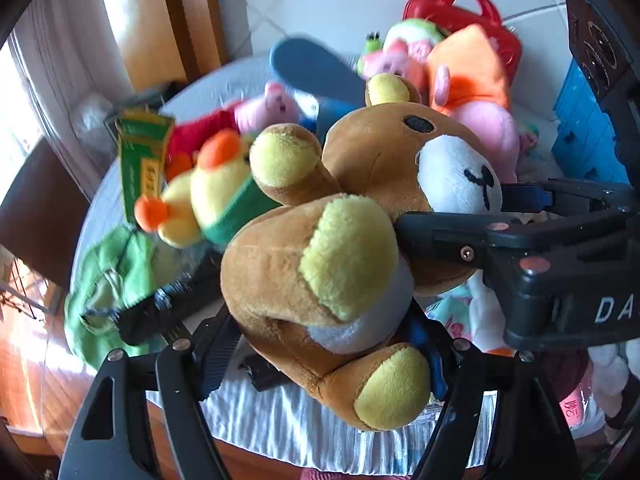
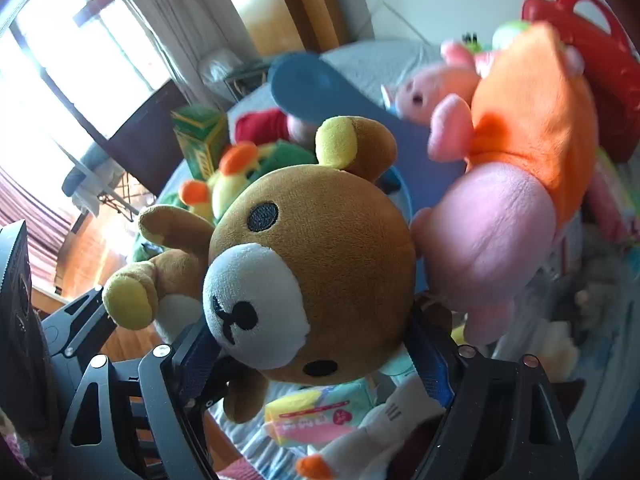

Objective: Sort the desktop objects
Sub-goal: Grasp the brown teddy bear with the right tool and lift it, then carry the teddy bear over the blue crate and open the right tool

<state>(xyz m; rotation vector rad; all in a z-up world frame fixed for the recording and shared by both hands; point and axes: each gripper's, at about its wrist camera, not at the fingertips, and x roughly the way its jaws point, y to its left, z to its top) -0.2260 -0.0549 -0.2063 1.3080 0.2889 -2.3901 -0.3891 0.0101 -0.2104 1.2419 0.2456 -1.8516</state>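
Both claws grip one brown bear (image 1: 352, 216), which hangs clear above the cluttered worktop (image 1: 280, 420) with its covering of pale, ribbed cloth. The left claw (image 1: 328, 344) is clenched on the bear's white belly and lower body, with blue pads pressing in from either side; its yellow-soled feet stick out toward the camera. The right claw (image 2: 316, 356) is clenched on the bear's head, one pad at the muzzle side and the other behind the cheek, and from the left wrist view its black fingers reach in from the right, just under the white muzzle. Beneath and behind the bear lie other toys: a yellow duck (image 1: 200, 196) with orange feet and a green band, a green box (image 1: 140, 156) beside it, a small pink pig (image 1: 276, 104) in red, and a blue board (image 1: 316, 76) propped across the middle. Further back, a big pink plush in an orange top (image 2: 516, 168) leans near the bear's head, with a red basket (image 2: 592, 52) behind it. A green cloth (image 1: 108, 292) is bunched at the near-left edge of the worktop, and a pastel packet (image 2: 316, 416) lies under the right claw.
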